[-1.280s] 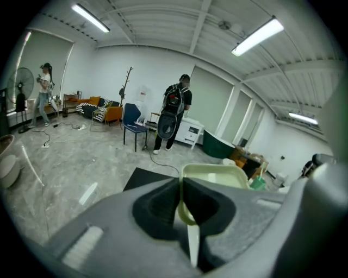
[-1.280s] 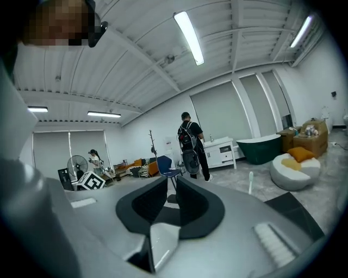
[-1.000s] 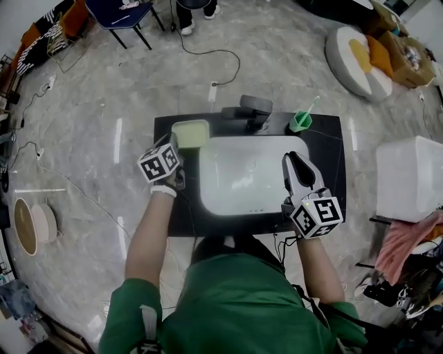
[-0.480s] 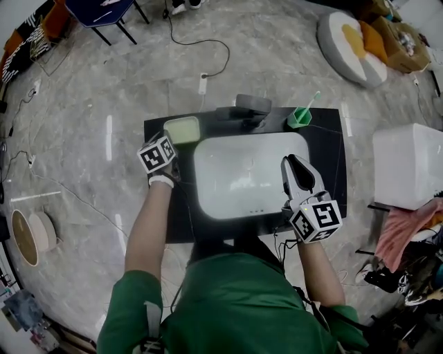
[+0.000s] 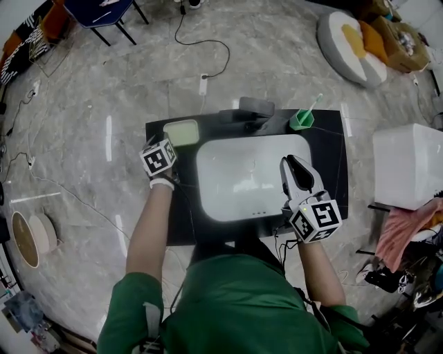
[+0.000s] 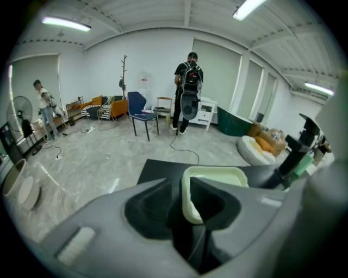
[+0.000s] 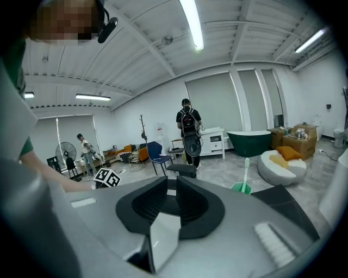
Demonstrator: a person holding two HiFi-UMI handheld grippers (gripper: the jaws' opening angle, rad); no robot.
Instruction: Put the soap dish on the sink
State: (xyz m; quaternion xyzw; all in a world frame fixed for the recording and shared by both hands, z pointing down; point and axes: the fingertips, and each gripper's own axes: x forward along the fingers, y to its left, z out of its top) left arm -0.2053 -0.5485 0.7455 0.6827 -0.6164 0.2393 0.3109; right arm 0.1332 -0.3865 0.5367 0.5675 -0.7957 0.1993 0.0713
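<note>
left tongs [image 6: 185, 190] clenched on the near wall of the soap dish [image 5: 181, 132], which is at the tabletop's [image 5: 327, 160] back-left corner just beside the sink [image 5: 203, 181] — a thin one-wall pinch, so it could tilt or slip if swung; right tongs [image 7: 171, 187] closed, empty.

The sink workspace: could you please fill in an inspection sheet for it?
Surface: black countertop holding a white rectangular basin.
Job's things: pale green rectangular soap dish at the countertop's far-left corner, beside the basin.
Clutter: green cup with toothbrush; black faucet.
Grippers: left gripper shut on the dish's rim; right gripper shut, empty, over the basin's right edge.
Cables: black cable and white power strip on the floor.
Surroundings: marble floor, blue chair, round cushion, white box, people standing.
</note>
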